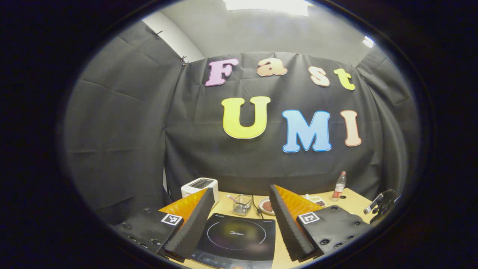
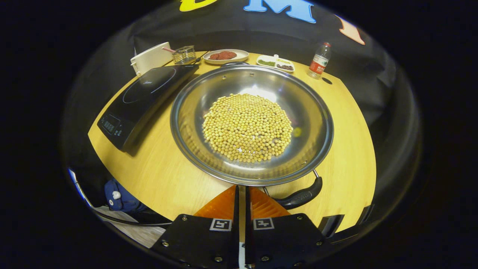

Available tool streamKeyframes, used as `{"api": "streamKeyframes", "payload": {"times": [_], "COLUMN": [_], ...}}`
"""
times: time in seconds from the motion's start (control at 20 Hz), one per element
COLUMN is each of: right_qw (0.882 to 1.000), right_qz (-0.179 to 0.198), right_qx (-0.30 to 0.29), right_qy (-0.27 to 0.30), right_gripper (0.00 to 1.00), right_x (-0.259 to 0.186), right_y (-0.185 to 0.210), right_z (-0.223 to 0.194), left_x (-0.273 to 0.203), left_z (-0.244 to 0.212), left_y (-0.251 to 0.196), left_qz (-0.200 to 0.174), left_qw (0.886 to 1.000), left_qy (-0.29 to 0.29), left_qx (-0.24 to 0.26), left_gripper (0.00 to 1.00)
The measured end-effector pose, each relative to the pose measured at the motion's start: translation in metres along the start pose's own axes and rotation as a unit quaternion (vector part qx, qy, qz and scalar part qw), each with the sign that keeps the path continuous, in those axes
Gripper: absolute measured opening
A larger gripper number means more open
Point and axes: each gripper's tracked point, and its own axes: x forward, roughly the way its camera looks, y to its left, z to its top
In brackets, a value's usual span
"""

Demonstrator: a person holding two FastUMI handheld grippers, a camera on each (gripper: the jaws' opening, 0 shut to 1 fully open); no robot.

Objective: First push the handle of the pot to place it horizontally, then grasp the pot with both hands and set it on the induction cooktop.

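We are holding the left gripper (image 1: 241, 228) level above the induction cooktop (image 1: 236, 239), fingers spread wide. We are tilting the right gripper (image 2: 241, 203) down at the pot (image 2: 252, 125) near the counter (image 2: 164, 175) front edge, fingers pressed together beside its handle (image 2: 300, 196).

The left tongs (image 1: 239, 220) hang with jaws spread wide above the induction cooktop (image 1: 236, 239) at the counter's (image 1: 353, 203) near edge; a toaster (image 1: 199, 186), wire basket (image 1: 242, 204), plate (image 1: 266, 206) and bottle (image 1: 339, 186) line the far edge.
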Motion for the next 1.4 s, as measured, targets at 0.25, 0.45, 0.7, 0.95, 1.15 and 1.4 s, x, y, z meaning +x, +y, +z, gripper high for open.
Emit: {"api": "streamKeyframes", "payload": {"times": [0.25,0.45,0.7,0.95,1.15,1.4], "right_qw": [0.998,0.996,0.993,0.989,0.983,0.974], "right_qz": [-0.051,-0.081,-0.106,-0.136,-0.154,-0.165], "right_qx": [-0.013,-0.035,-0.037,-0.059,-0.102,-0.153], "right_qy": [0.016,0.023,0.02,0.004,-0.016,-0.035], "right_gripper": [0.07,0.07,0.07,0.01,0.01,0.01], "right_x": [0.006,0.013,0.023,0.03,0.035,0.048], "right_y": [-0.045,-0.083,-0.121,-0.148,-0.158,-0.156], "right_z": [0.0,0.005,0.016,0.032,0.048,0.075], "left_x": [0.003,0.004,0.003,0.002,0.0,-0.001], "left_z": [-0.001,-0.004,-0.005,-0.008,-0.011,-0.017], "left_y": [-0.002,-0.002,0.001,0.008,0.018,0.027], "left_qz": [-0.001,0.003,0.008,0.016,0.025,0.032], "left_qw": [1.0,1.0,1.0,1.0,1.0,0.999], "left_qy": [0.0,0.005,0.007,0.009,0.013,0.017], "left_qx": [0.0,0.002,0.007,0.01,0.01,0.012], "left_gripper": [0.99,0.96,0.99,0.95,0.99,0.99]}}
